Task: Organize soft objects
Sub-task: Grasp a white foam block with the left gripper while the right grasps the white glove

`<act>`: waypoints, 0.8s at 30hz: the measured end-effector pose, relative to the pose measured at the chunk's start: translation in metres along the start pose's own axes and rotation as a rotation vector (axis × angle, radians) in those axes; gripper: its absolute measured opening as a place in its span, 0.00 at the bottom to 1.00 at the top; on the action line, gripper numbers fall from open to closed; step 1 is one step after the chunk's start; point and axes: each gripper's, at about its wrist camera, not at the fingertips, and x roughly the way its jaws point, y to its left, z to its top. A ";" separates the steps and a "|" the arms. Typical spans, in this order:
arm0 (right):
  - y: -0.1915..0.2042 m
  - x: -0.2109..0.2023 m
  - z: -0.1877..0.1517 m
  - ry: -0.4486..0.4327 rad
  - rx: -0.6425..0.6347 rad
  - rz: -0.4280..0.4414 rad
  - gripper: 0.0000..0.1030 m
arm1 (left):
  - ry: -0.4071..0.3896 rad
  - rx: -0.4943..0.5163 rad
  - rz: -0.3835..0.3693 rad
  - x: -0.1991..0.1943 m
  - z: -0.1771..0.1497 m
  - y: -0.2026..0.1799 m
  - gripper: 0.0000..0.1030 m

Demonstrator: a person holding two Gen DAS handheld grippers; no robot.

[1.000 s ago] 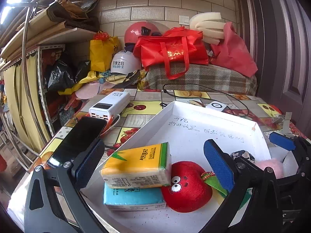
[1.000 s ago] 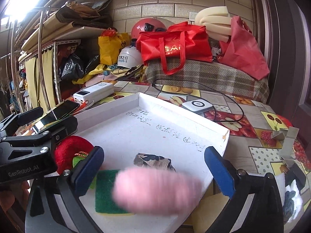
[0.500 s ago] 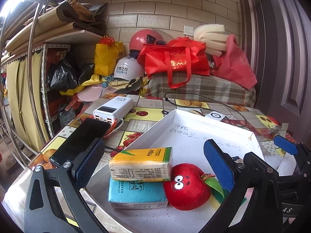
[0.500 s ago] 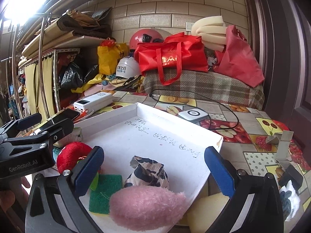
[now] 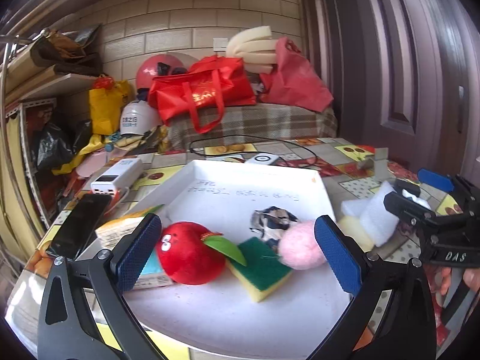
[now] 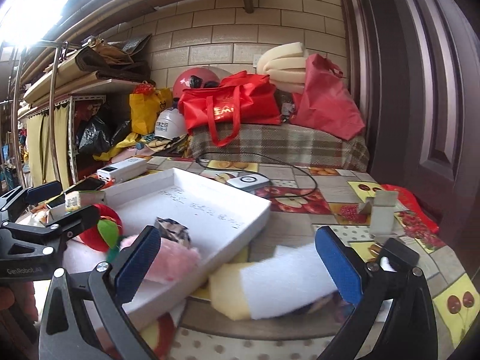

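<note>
Sponges (image 6: 270, 282) lie on the table beside the white tray (image 6: 240, 234), between the right gripper (image 6: 240, 267)'s spread fingers. Left gripper (image 5: 237, 252) hovers agape over the plush apple (image 5: 189, 258).

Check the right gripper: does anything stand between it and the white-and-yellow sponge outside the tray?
Nothing visible does. The right gripper is open, and the white-and-yellow sponge lies on the tablecloth straight ahead between its fingers, just outside the white tray. The tray's near corner sits to the left, beside the sponge, not across the approach.
</note>
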 end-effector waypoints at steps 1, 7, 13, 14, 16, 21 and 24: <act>-0.012 -0.005 -0.003 0.007 0.003 -0.020 1.00 | 0.004 0.022 -0.020 -0.001 0.000 -0.009 1.00; -0.100 -0.031 -0.019 0.087 0.052 -0.170 1.00 | 0.049 0.199 -0.134 0.001 -0.002 -0.074 1.00; -0.173 -0.024 -0.037 0.250 0.266 -0.032 0.79 | 0.084 0.295 -0.160 0.029 0.004 -0.131 1.00; -0.176 -0.020 -0.040 0.275 0.294 -0.004 0.78 | 0.093 0.308 -0.162 0.035 0.005 -0.138 1.00; -0.175 -0.008 -0.044 0.335 0.312 0.048 0.71 | 0.122 0.340 -0.165 0.049 0.007 -0.153 1.00; -0.168 0.006 -0.047 0.380 0.317 0.091 0.67 | 0.177 0.394 -0.145 0.077 0.009 -0.174 1.00; -0.173 0.021 -0.049 0.408 0.372 0.116 0.49 | 0.220 0.399 -0.136 0.093 0.011 -0.179 1.00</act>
